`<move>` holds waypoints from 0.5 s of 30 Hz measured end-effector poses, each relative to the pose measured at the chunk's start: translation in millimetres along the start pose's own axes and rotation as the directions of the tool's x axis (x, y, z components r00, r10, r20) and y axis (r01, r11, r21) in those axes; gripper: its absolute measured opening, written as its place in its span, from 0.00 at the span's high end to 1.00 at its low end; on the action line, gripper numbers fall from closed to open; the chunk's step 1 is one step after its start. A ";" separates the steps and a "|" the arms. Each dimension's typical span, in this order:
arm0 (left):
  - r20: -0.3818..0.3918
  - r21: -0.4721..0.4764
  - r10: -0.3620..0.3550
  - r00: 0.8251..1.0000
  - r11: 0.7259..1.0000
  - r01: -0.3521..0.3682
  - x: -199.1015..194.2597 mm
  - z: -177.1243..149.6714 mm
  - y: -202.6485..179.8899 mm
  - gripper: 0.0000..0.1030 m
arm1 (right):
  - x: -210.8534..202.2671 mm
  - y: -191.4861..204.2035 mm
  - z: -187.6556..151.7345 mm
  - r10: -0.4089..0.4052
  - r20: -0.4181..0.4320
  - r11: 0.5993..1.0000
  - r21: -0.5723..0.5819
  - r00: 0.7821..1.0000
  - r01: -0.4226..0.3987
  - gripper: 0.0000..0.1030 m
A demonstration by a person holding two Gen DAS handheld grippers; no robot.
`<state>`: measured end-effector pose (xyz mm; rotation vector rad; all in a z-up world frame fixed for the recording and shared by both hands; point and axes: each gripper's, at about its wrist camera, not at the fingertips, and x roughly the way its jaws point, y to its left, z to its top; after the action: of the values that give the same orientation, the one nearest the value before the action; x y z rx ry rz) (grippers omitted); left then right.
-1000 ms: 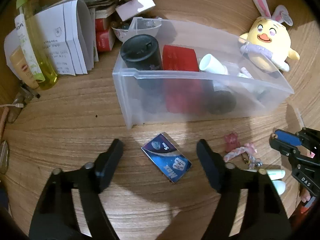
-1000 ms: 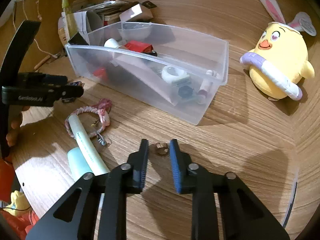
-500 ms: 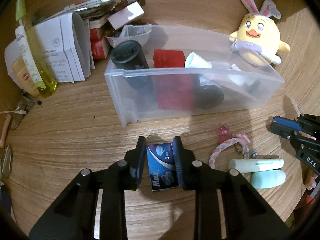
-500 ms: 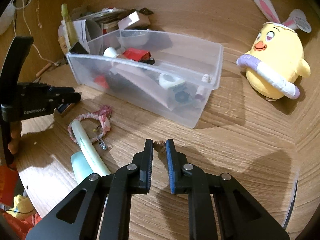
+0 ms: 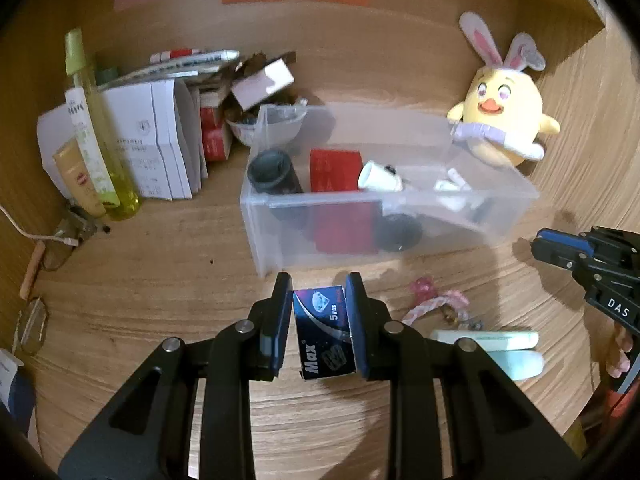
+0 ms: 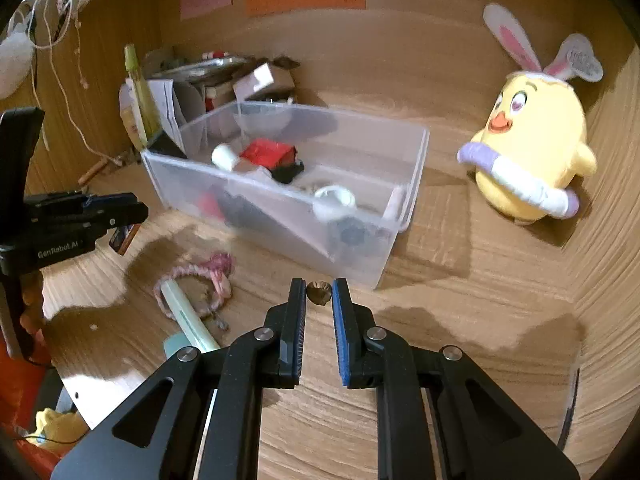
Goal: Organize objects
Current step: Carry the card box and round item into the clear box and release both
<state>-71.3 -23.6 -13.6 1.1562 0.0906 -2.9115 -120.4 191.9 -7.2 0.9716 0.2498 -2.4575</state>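
- A blue "Max" box (image 5: 325,332) is clamped in the left gripper (image 5: 320,322), above the desk (image 5: 160,300).
- A small brown trinket (image 6: 319,292) is pinched by the right gripper (image 6: 319,294).
- Several items are already held in the clear bin (image 5: 500,216); a pink bracelet (image 5: 436,305) and pale-green tubes (image 5: 484,340) are left outside.

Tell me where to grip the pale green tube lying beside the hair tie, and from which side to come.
Grip the pale green tube at its middle, across the narrow width, coming from above. It lies flat on the wooden desk, long and slim. A mint case sits tight along one side, and the pink hair tie is by one end.
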 end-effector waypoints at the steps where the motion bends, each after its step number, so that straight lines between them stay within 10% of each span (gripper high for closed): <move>1: 0.009 -0.001 -0.002 1.000 1.000 0.002 -2.7 2.0 -0.6 0.74 | -2.4 -0.3 2.1 0.002 0.008 1.000 0.002 1.000 -0.002 0.88; 15: 0.134 -0.007 -0.033 0.990 0.999 0.034 -34.0 32.5 -10.9 0.74 | -25.6 2.0 34.2 0.019 0.115 1.000 0.017 0.993 -0.021 0.88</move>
<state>-69.1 -15.0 33.9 0.9634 0.1240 -3.0049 -123.6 188.0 35.2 0.8320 0.1790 -2.4914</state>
